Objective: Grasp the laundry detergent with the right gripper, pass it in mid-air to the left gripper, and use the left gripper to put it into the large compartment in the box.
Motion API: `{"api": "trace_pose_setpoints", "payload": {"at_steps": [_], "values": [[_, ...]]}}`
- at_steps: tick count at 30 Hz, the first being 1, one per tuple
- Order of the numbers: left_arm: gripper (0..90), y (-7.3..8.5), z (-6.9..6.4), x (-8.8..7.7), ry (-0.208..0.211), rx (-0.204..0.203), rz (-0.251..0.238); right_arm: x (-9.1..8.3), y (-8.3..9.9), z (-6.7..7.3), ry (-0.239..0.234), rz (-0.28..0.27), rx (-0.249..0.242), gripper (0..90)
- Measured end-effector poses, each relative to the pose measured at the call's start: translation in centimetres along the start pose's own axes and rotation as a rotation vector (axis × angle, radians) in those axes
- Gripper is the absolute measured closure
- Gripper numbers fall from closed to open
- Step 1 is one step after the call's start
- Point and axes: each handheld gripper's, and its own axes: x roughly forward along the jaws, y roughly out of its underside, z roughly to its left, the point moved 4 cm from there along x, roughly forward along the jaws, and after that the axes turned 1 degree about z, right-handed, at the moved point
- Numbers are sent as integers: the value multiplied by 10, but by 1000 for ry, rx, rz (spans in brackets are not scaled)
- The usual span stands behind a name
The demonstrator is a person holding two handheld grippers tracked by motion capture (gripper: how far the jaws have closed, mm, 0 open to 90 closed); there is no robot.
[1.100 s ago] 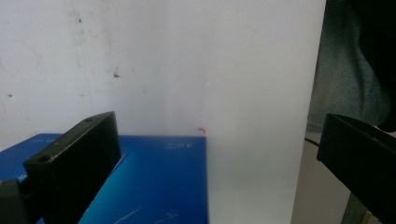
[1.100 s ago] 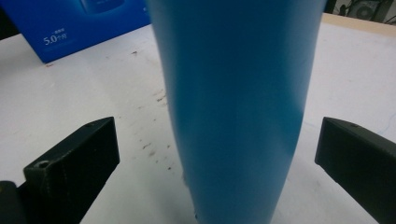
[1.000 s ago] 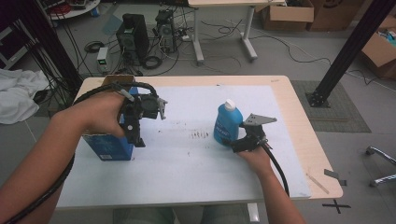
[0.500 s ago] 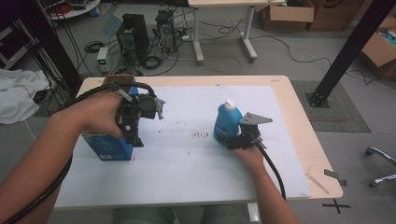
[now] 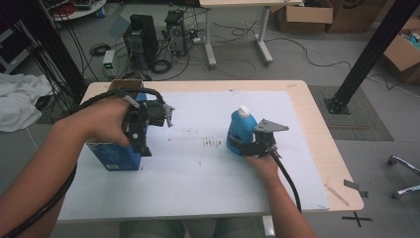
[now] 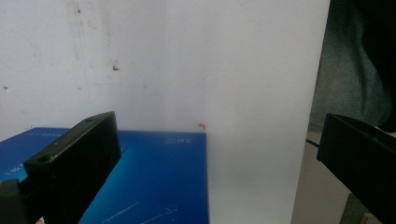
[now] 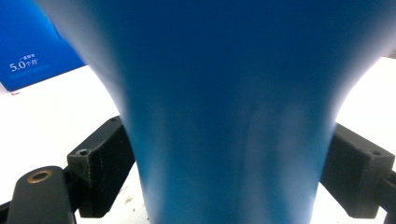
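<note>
**One box, one bottle, a gripper at each**

Two blue things stood on the white sheet (image 5: 198,173) that covered the worktop (image 5: 317,129): one blue box (image 5: 113,156) and one blue bottle (image 5: 240,133) with a white cap. The box serves here as the landmark.

From the high view, the left gripper (image 5: 143,148) hung at the box's right edge, pointing down, with the person's left hand (image 5: 106,121) over the box top. That view did not settle how its jaws stood. The left gripper view did: the two black jaws were wide apart, one over the box's blue top face (image 6: 154,182), the other well off to the side past the sheet's edge, with bare white sheet between them. Nothing was held.

Well to the right of the box, past a patch of dark smudges (image 5: 213,144) on the sheet, the bottle stood upright. The right gripper (image 5: 247,148) met its lower body from the near side, the right hand (image 5: 262,166) behind it. The right gripper view showed the bottle's narrowed blue body (image 7: 233,116) between both jaws, each jaw pressed to a side, so the gripper was clamped on it. That view also caught a corner of the box (image 7: 32,46), with white print, beyond the bottle.
</note>
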Motion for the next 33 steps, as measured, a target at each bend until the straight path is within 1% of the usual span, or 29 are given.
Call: {"api": "trace_pose_setpoints", "payload": {"at_steps": [6, 7, 10, 17, 20, 27, 33], "values": [[1, -1, 0, 1, -2, -1, -7, 0, 2, 1, 8, 0, -4, 156], [1, -1, 1, 1, -1, 2, -6, 1, 3, 1, 14, -1, -6, 163], [1, -1, 0, 2, -1, 0, -7, 2, 5, 2, 14, 0, -12, 193], [1, 1, 1, 2, 1, -3, -3, 2, 5, 2, 22, -13, -1, 240], [1, 1, 1, 2, 2, -2, -6, 2, 5, 1, 17, -13, 4, 251], [1, -3, 2, 2, 1, 3, -7, -1, 4, 1, 22, -19, 0, 273], [1, -6, 1, 2, 4, 9, -13, -2, 5, 0, 19, -28, 8, 329]]}}
